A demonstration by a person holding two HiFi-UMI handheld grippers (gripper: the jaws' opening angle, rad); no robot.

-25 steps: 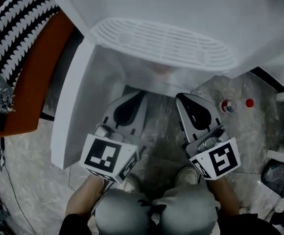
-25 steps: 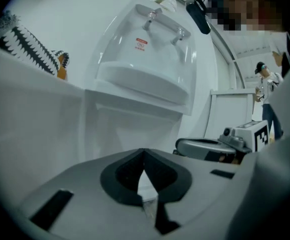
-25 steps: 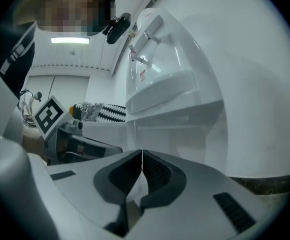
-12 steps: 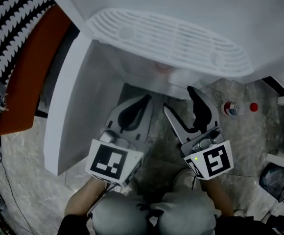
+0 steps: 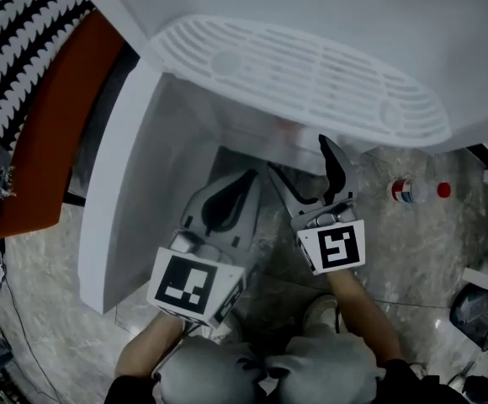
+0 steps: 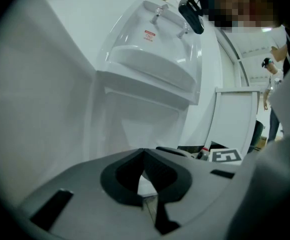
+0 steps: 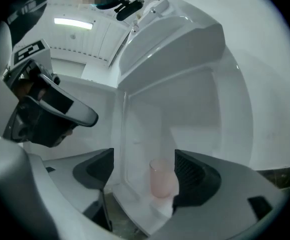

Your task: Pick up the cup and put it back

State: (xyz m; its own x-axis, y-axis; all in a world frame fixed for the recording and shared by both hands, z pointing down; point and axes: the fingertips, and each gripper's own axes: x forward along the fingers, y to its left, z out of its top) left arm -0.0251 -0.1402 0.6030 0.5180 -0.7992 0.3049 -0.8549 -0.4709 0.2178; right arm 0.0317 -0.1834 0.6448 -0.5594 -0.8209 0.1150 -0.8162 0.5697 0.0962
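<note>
The red label [image 6: 149,34] on the dispenser [image 6: 157,73] is unreadable.

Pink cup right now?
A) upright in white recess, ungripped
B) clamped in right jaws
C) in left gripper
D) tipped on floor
A: the pink cup stands upright in the white recess, framed between the jaws of the right gripper, which have just been opening and do not press on it.

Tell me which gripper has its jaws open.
The right gripper: its jaws have just been opening and stand wide, the pink cup ahead of them ungripped. The left gripper has its jaws together.
</note>
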